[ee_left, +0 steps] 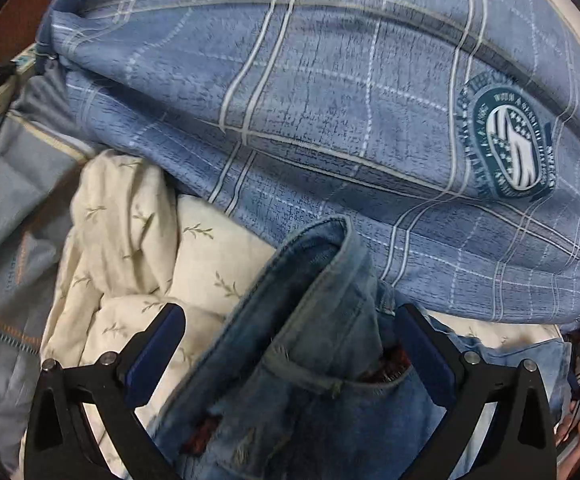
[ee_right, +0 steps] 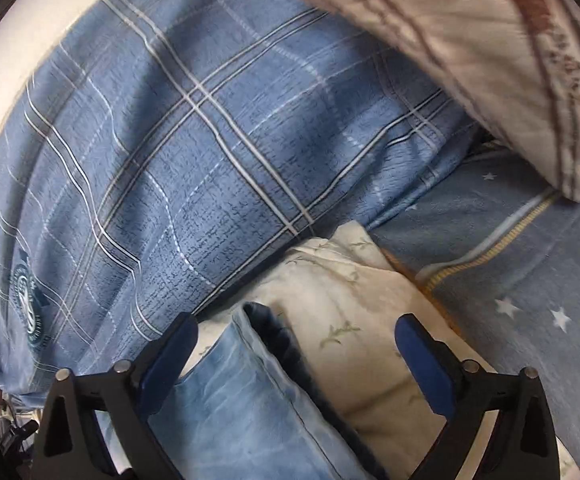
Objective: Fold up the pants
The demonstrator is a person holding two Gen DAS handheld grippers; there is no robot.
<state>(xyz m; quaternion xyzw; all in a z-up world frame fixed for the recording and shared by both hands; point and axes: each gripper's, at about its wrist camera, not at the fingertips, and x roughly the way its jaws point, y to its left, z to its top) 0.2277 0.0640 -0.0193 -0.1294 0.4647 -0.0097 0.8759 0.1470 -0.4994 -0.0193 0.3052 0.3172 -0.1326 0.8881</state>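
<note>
On the bed, over a cream quilt [ee_left: 130,240]: jeans [ee_left: 309,340]. Left tongs [ee_left: 290,344] gape around the waistband, right tongs [ee_right: 295,350] gape around the hem. I judge gripping comes next: close both tongs, then fold.

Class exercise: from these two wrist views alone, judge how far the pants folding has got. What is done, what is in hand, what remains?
Done: little that shows; no neat fold is visible. In hand: the left tongs stand open around the jeans at the waistband, and the right tongs stand open around a leg end on the cream quilt. Left: gripping, folding and flattening, apparently nearly all of it.
</note>
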